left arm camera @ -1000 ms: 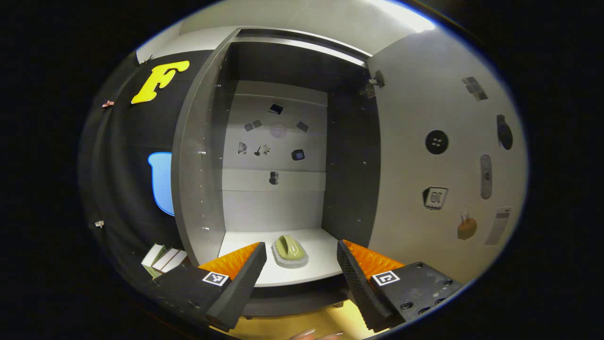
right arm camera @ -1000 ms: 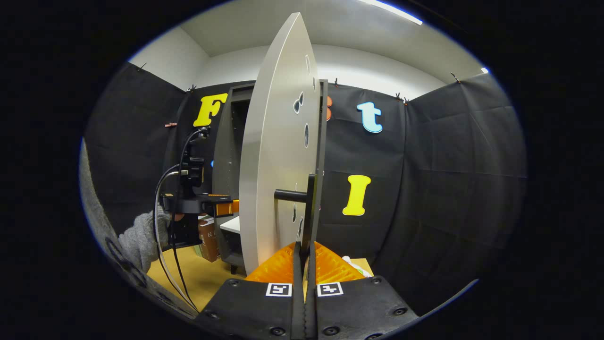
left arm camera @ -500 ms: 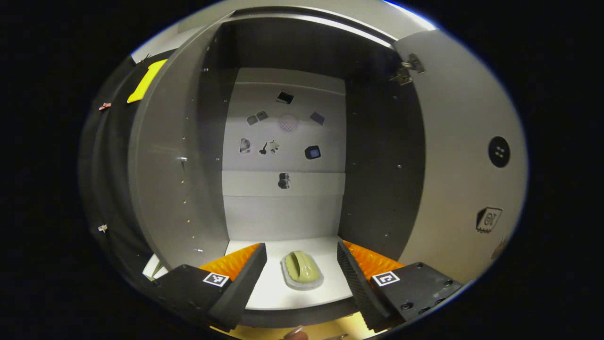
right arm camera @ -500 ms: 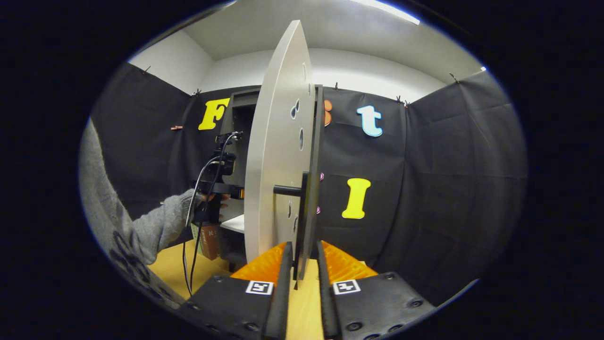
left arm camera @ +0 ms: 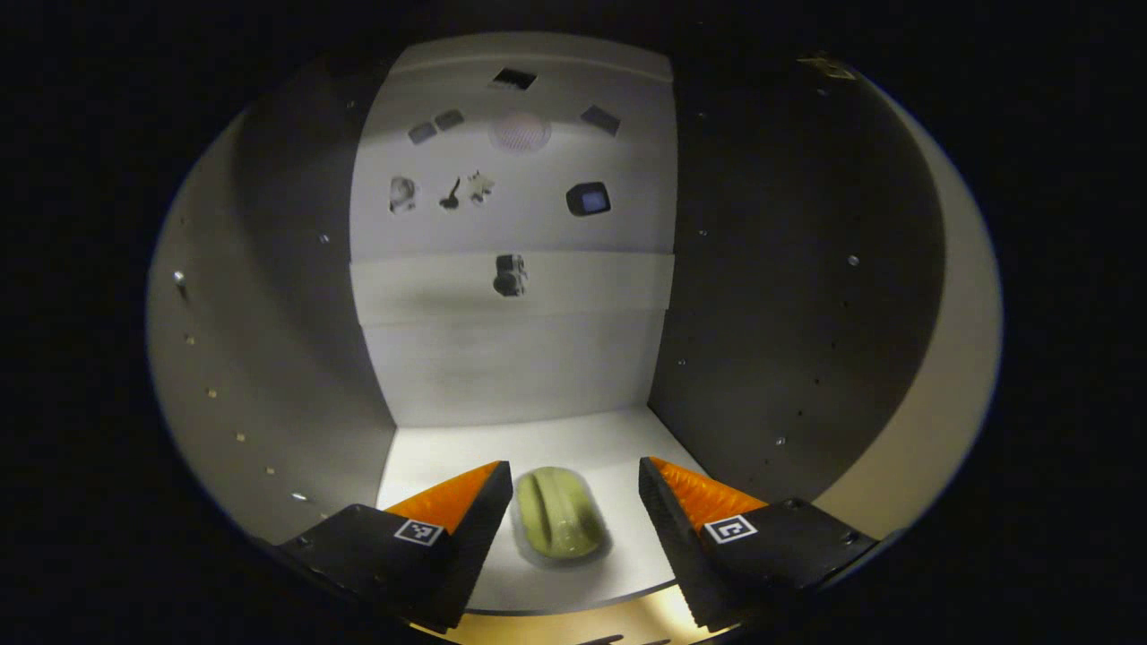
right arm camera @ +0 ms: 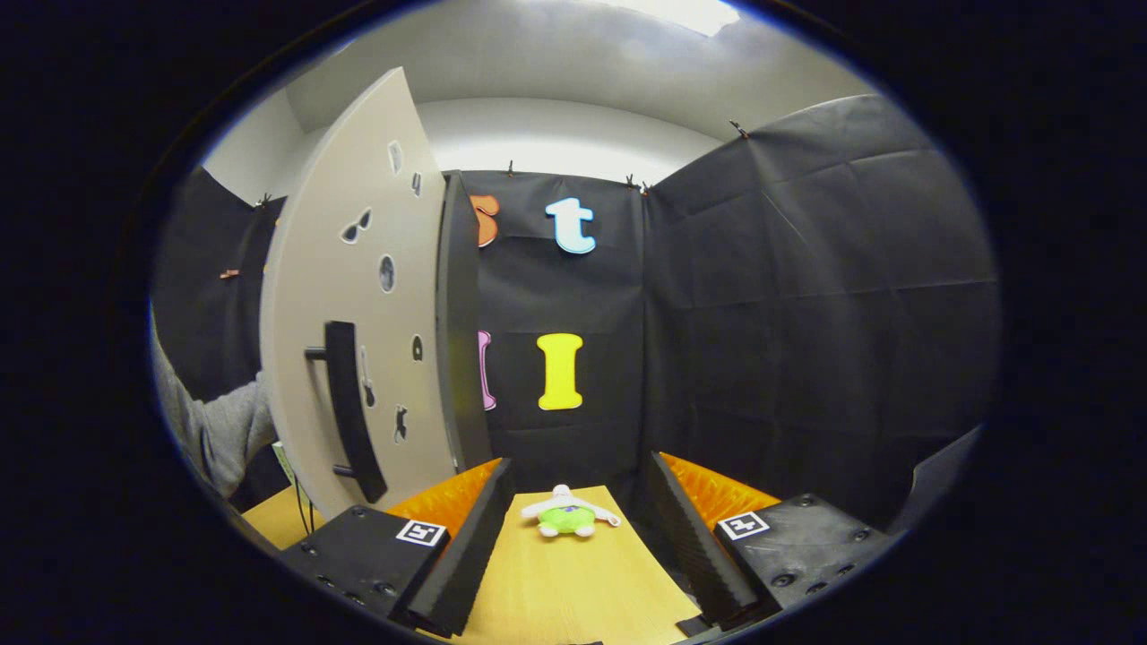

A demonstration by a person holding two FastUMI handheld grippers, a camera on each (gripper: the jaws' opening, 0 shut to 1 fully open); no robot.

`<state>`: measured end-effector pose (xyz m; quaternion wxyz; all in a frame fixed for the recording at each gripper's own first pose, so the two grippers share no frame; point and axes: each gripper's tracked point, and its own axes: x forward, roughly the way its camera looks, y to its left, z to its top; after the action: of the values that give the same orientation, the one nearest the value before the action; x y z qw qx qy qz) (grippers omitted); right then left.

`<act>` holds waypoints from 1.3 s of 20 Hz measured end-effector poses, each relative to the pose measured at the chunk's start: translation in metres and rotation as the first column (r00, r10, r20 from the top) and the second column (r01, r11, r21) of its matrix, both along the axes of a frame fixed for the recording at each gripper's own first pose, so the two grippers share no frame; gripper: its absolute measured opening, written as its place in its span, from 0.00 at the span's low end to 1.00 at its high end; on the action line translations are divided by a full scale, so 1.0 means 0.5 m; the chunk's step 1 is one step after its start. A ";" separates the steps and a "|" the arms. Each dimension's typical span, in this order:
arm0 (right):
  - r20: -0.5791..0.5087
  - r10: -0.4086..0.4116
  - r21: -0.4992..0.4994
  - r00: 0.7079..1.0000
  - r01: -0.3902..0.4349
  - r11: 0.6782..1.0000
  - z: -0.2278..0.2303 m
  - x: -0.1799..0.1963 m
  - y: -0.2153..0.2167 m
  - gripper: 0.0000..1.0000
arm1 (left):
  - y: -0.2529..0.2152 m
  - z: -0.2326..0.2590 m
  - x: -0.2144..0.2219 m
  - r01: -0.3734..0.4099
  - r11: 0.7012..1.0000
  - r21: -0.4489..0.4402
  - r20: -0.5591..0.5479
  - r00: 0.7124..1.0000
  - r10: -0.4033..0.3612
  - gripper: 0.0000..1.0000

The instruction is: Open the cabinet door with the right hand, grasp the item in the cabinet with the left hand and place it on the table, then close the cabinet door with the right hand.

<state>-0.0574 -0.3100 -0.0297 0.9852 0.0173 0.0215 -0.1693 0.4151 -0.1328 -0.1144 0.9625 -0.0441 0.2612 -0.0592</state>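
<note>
In the left gripper view a green scrub brush with a pale base (left arm camera: 557,527) lies on the white cabinet floor (left arm camera: 573,443). My left gripper (left arm camera: 566,511) is open inside the cabinet, one finger on either side of the brush, not touching it. In the right gripper view the grey cabinet door (right arm camera: 358,296) stands open at the left, its black handle (right arm camera: 348,412) free. My right gripper (right arm camera: 570,520) is open beside the door, over the wooden table (right arm camera: 573,582), holding nothing.
Dark cabinet side walls (left arm camera: 771,296) hem in the left gripper, with stickers on the pale back panel (left arm camera: 511,233). A small green and white plush toy (right arm camera: 566,517) lies on the table ahead of the right gripper. A grey sleeve (right arm camera: 215,430) shows behind the door.
My left gripper has moved deep into the cabinet until its fingers straddle the brush. My right gripper has let go of the door handle, opened wide and swung to the right of the door.
</note>
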 end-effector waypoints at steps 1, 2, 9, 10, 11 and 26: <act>-0.014 -0.016 0.004 1.000 0.016 1.000 -0.006 -0.001 -0.015 0.93 | 0.005 -0.022 0.010 -0.015 1.000 -0.011 -0.044 0.999 0.014 0.89; -0.022 -0.027 0.003 0.999 0.027 1.000 -0.013 0.002 -0.026 0.92 | 0.006 -0.049 0.017 -0.023 0.999 -0.025 -0.095 0.995 0.021 0.88; -0.028 -0.070 0.021 0.997 0.071 0.997 -0.031 0.013 -0.077 0.90 | 0.017 -0.154 0.018 -0.100 0.990 -0.103 -0.275 0.959 0.068 0.76; -0.030 -0.068 0.024 0.997 0.069 0.997 -0.033 0.016 -0.078 0.90 | 0.021 -0.151 0.021 -0.095 0.992 -0.088 -0.267 0.961 0.068 0.74; -0.034 -0.067 0.025 0.997 0.067 0.997 -0.036 0.020 -0.078 0.90 | 0.022 -0.149 0.021 -0.088 0.994 -0.070 -0.262 0.963 0.067 0.73; -0.082 0.073 0.069 0.994 -0.067 0.995 -0.088 0.077 -0.054 0.89 | 0.009 -0.096 -0.054 -0.007 0.998 0.063 -0.205 0.979 0.020 0.18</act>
<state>-0.0188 -0.3371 -0.0734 0.9876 0.0419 0.0691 -0.1344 0.3879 -0.1282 -0.1625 0.9316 -0.0218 0.3607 -0.0397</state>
